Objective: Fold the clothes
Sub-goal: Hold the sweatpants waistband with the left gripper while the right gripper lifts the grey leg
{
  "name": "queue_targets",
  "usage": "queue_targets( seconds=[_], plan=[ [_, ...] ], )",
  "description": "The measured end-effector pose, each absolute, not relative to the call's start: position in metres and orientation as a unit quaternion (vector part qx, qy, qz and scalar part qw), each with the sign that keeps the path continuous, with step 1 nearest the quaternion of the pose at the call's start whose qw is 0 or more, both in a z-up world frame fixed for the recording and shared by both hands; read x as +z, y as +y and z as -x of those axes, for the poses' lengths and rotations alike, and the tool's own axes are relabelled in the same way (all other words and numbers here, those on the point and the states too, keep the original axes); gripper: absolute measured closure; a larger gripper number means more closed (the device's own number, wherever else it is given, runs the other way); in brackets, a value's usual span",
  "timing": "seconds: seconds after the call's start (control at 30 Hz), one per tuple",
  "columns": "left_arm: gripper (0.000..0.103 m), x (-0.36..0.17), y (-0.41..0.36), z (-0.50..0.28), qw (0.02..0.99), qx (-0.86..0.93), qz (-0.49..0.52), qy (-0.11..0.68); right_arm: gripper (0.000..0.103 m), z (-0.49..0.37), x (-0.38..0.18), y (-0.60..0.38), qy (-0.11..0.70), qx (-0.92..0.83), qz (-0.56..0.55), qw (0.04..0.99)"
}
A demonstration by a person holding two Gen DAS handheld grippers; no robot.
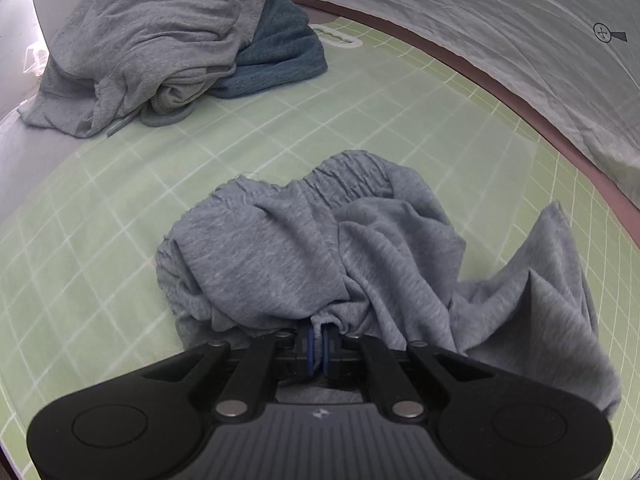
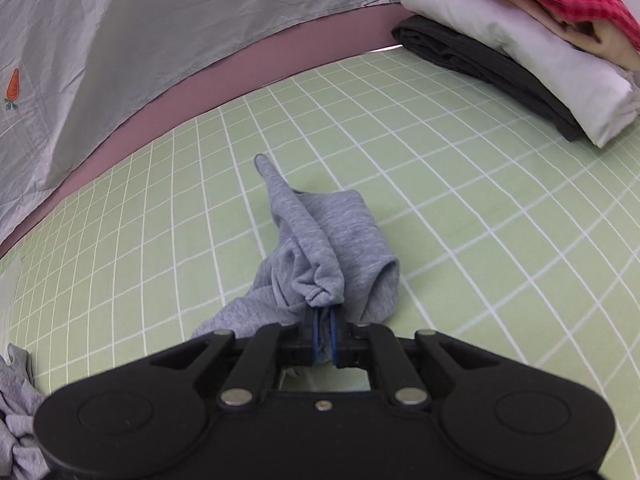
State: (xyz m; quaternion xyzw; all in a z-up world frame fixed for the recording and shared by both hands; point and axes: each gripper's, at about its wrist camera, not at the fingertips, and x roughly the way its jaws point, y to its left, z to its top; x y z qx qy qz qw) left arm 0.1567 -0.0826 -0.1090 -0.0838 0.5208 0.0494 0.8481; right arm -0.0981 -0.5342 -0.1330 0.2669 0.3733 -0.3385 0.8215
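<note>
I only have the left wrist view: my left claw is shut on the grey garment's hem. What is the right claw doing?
Observer: The right claw is shut too, pinching a bunched edge of the same grey garment.
Operator: Is that side lying flat?
Observer: No. Ahead of the right claw the cloth is rolled into a narrow tube on the green grid mat, with a pointed tip towards the back.
Operator: Is anything finished yet? I only see an unfolded heap.
Observer: Yes. At the far right corner there is a folded stack: a dark item at the bottom, white above it, and red checked cloth on top.
</note>
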Motion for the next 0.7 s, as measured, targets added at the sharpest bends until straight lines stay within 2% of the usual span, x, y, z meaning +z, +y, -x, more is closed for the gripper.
queue_targets(
  seconds=[0.17,0.3,0.53,0.6,0.7],
  plan=[
    [0.099,-0.108,-0.108,-0.203,0.852,0.033,0.095,0.514,0.097,0.059,-0.121,-0.546,0.369,-0.328,-0.238,0.837],
    [0.099,-0.080,-0.106,-0.202,0.872,0.007,0.102,0.478,0.097,0.042,-0.105,-0.552,0.358,-0.322,-0.217,0.849],
    [0.099,-0.013,-0.042,-0.149,0.903,-0.001,0.135,0.408,0.097,0.136,-0.048,-0.533,0.274,-0.379,-0.193,0.863],
    [0.099,-0.012,-0.019,-0.128,0.900,0.011,0.147,0.409,0.097,0.167,-0.046,-0.525,0.269,-0.403,-0.191,0.854],
    [0.098,-0.034,0.005,-0.100,0.887,0.041,0.150,0.436,0.097,0.208,-0.072,-0.516,0.305,-0.437,-0.190,0.825]
  ],
)
